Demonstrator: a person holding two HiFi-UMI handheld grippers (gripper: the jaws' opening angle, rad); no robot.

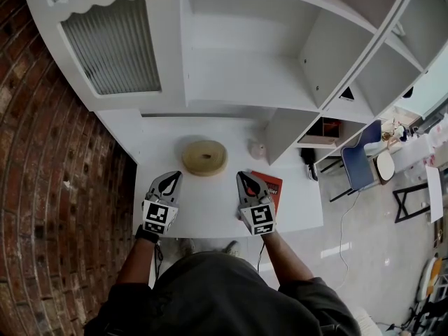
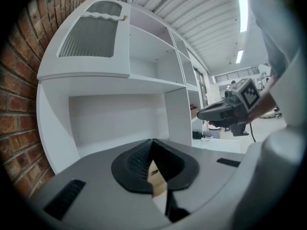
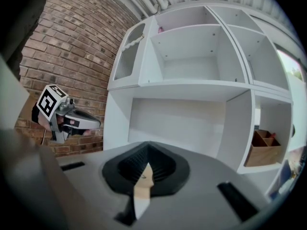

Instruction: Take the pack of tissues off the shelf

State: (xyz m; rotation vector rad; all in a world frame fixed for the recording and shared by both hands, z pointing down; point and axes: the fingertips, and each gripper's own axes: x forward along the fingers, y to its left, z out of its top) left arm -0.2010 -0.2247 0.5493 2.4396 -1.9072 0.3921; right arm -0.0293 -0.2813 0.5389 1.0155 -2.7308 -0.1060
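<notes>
While the left claw (image 1: 176,176) and right claw (image 1: 241,176) hang pressed together, empty, the likely pack (image 1: 257,148) looks soft, light. Pinch its middle gently.

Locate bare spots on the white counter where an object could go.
Bare: counter between left hand-held gripper and right hand-held gripper, before the wooden disc; also left of the disc. Crowded: right side, holding a small pale object and red packet.

Disc (image 1: 204,157) on counter (image 1: 210,203), shelves (image 1: 245,75) behind
</notes>
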